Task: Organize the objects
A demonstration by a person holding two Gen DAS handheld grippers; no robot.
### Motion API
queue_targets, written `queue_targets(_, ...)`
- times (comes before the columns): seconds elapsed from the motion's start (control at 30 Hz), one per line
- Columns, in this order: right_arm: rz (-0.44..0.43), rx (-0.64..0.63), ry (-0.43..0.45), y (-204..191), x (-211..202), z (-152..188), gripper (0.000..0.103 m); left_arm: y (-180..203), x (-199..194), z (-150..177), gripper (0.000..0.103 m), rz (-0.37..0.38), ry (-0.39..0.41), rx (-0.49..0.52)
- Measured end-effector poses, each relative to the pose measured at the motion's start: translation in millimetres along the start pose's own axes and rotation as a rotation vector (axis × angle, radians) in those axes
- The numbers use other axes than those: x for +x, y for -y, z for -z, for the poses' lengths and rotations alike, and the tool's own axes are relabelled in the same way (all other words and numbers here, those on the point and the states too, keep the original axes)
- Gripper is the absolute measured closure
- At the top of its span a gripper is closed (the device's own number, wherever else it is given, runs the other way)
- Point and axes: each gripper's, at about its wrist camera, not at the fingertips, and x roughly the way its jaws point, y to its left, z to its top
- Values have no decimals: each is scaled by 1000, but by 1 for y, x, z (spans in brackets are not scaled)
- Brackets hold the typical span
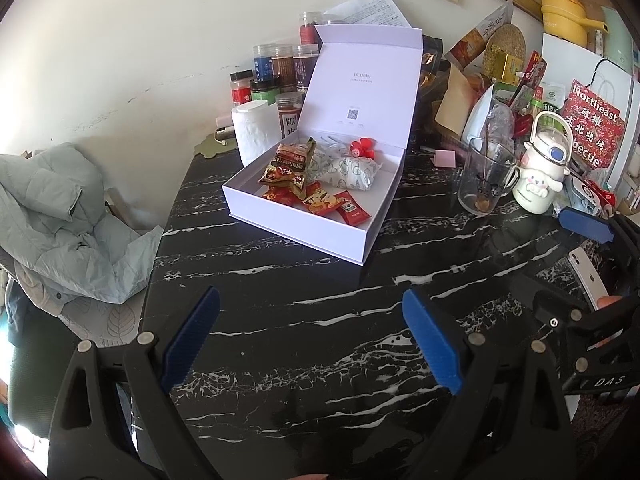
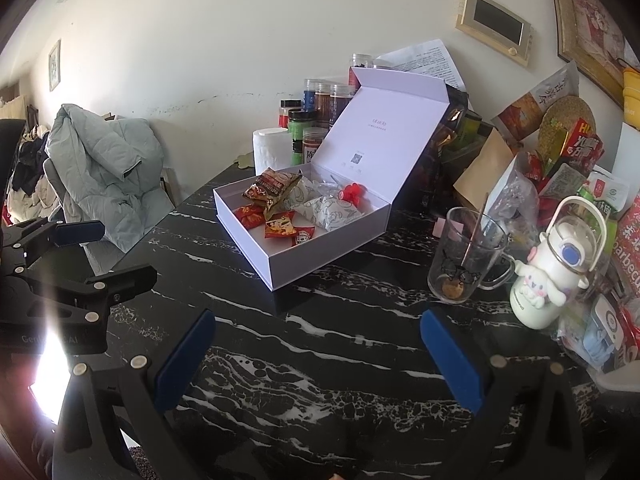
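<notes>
Facing the white box, lid up, snack packets and soft pouch inside

Packets look light, crinkly; I'd pinch an edge; left gripper and right gripper both gape empty, short of the box; glass mug right of it.

The near half of the black marble table lies bare, so both grippers have open room below them all the way up to the white box. Its raised lid walls off the far side, and behind it jars and a paper roll crowd against the wall. The box floor keeps a bare patch at its right, beside the snack packets. To the right, a glass mug and a white bottle stand close together (bags pile behind them). A grey jacket drapes past the left edge.
</notes>
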Motion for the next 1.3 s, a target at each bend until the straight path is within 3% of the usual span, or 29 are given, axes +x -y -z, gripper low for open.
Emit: queue_targets(1.3, 8, -11, -38, -6, 16, 2, 0, -7, 12, 11, 10, 34, -47, -7)
